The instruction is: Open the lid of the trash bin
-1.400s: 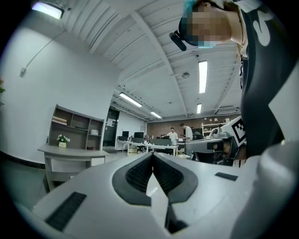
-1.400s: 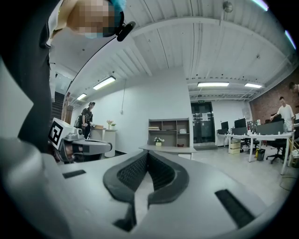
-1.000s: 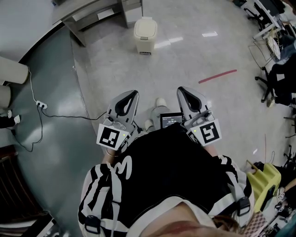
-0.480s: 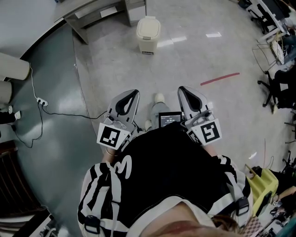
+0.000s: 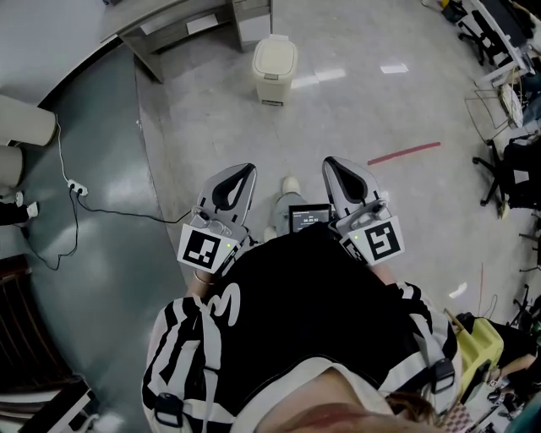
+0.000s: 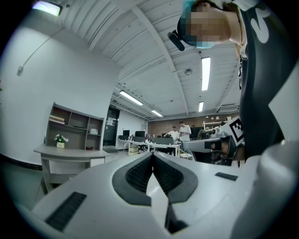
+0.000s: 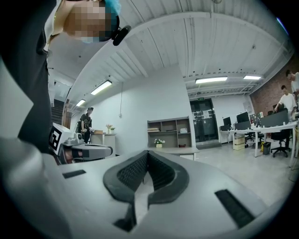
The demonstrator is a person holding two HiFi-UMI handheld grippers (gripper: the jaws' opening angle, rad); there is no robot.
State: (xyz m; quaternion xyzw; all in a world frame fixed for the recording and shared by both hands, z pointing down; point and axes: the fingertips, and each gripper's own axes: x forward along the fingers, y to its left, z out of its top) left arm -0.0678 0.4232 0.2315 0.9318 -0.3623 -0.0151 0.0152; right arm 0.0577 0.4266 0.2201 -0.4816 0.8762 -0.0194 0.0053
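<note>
Head camera high over the person, facing steeply down at the floor (image 5: 363, 110), left gripper (image 5: 245, 171) and right gripper (image 5: 330, 164) close beneath, 2 gripper cameras low, level, facing forward along their jaws, all 3 views sharing the desk (image 5: 161, 25)

One trash bin (image 5: 274, 70) well ahead of one left hand-held gripper (image 5: 246, 169) and one right hand-held gripper (image 5: 329, 162); one red strip (image 5: 404, 153), perhaps tape, ahead-right.
</note>
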